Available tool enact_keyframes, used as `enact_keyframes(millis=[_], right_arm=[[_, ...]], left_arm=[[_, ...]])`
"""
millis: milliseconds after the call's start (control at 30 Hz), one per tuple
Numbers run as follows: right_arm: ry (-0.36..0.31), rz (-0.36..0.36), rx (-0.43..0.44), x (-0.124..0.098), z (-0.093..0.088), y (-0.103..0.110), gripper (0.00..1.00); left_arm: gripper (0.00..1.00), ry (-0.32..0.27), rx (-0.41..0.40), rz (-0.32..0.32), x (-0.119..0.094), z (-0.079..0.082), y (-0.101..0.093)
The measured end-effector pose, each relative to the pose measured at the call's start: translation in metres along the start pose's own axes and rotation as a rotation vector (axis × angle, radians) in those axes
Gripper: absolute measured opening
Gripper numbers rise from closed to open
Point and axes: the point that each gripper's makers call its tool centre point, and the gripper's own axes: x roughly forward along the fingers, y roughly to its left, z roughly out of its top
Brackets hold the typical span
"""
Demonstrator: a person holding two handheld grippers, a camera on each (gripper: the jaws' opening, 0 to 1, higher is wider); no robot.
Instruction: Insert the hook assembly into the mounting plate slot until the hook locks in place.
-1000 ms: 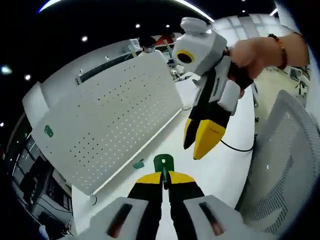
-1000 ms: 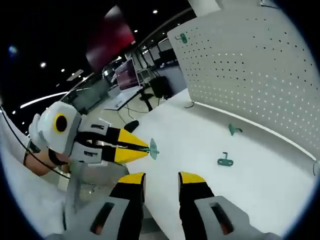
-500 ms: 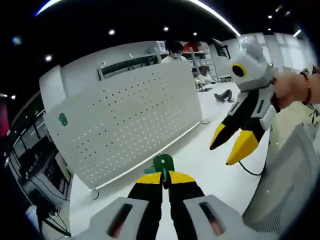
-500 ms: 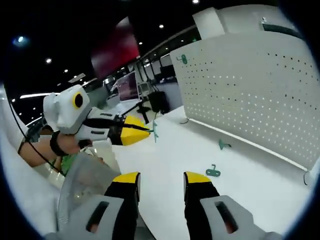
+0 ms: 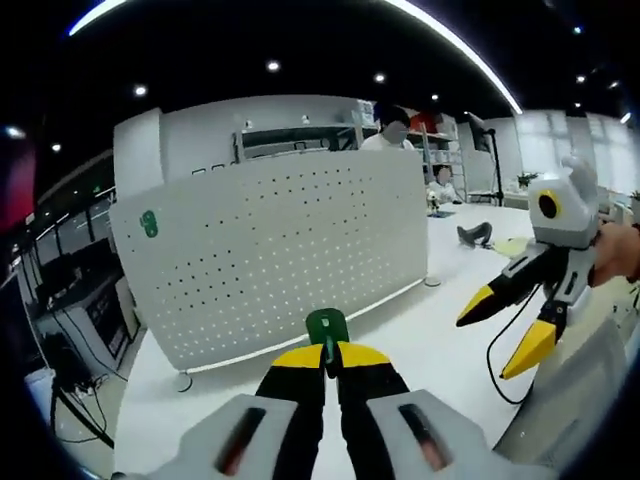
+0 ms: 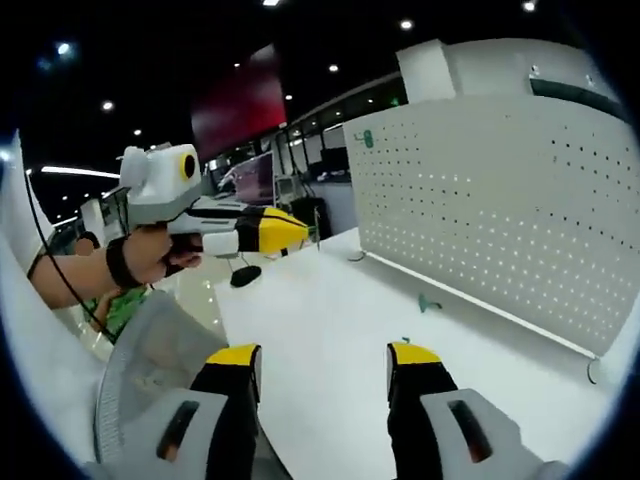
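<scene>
The left hand-held gripper [image 5: 326,352] is pressed together on a green hook [image 5: 327,326], which sticks up between its yellow tips in front of the white pegboard [image 5: 280,260], short of its lower edge. The right hand-held gripper [image 6: 322,362] is spread and holds nothing; it hangs over the white surface [image 6: 320,310], off to the side of the pegboard. One green hook [image 5: 149,222] already sits near the pegboard's top corner. Another small green hook [image 6: 428,302] lies on the surface just before the pegboard's base. As I judge it, the hook is picked up but not yet seated: the approach, insertion and locking remain.
</scene>
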Motion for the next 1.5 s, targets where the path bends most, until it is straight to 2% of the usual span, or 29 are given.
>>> enact_keyframes(millis=[200, 300, 367, 433, 700, 967, 1300, 1500], right_arm=[[-0.011, -0.005, -0.011, -0.004, -0.001, 0.000, 0.50], [-0.036, -0.010, -0.024, -0.005, 0.002, 0.001, 0.48], [-0.037, -0.016, -0.002, -0.004, 0.003, 0.001, 0.49], [-0.032, -0.025, 0.003, -0.002, 0.002, 0.000, 0.50], [-0.060, -0.056, -0.019, -0.001, 0.012, 0.002, 0.61], [-0.049, -0.066, -0.012, 0.001, 0.009, 0.004, 0.61], [-0.058, -0.082, -0.003, 0.004, 0.013, 0.003, 0.62], [-0.050, -0.090, 0.000, 0.007, 0.016, 0.004, 0.62]], left_arm=[[0.03, -0.035, -0.062, -0.004, 0.002, 0.007, 0.005], [0.03, -0.057, -0.060, -0.007, 0.002, 0.012, 0.006], [0.03, -0.066, -0.061, 0.001, 0.003, 0.016, 0.010], [0.03, -0.052, -0.075, 0.020, 0.005, 0.015, 0.018], [0.03, -0.064, -0.079, 0.087, 0.006, 0.028, 0.048], [0.03, -0.077, -0.152, 0.144, 0.008, 0.033, 0.078], [0.03, -0.084, -0.182, 0.154, 0.021, 0.039, 0.097], [0.03, -0.110, -0.193, 0.192, 0.025, 0.050, 0.110]])
